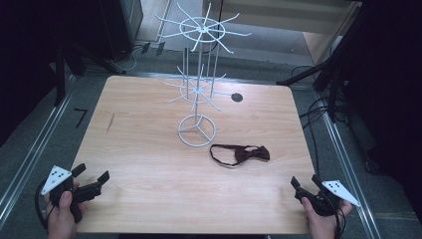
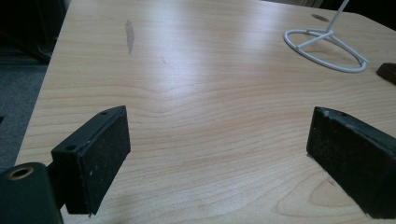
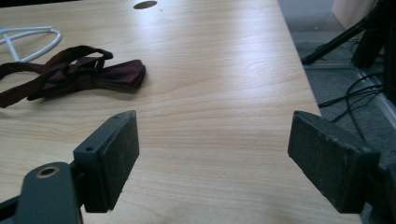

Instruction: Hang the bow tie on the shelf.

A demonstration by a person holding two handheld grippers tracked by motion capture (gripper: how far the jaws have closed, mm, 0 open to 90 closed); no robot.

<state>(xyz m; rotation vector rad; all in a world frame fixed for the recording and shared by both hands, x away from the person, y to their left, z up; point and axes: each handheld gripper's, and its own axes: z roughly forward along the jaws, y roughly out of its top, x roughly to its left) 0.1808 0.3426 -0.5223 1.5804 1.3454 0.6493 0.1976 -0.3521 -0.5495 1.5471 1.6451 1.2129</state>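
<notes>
Resting near the white wire stand (image 1: 197, 130), a dark bow tie (image 1: 241, 154) is seen on the surface (image 1: 149, 164).
Left gripper (image 1: 90, 175) and right gripper (image 1: 305, 180) are held at the near corners, jaws released, nothing grasped.

The table (image 1: 149, 149) is seen to be of pale wood-grain board, smooth, with a soft sheen. The display stand (image 1: 197, 130) at upper centre is made of thin white-coated wire, faintly glossy. The bow tie (image 1: 241, 154), right of centre, is made of dark maroon cloth with a slight satin lustre. The pads (image 3: 116, 154) of the right gripper (image 3: 212, 163) are faced in matt black, grainy material; the left gripper (image 2: 217, 154) is faced alike.
</notes>
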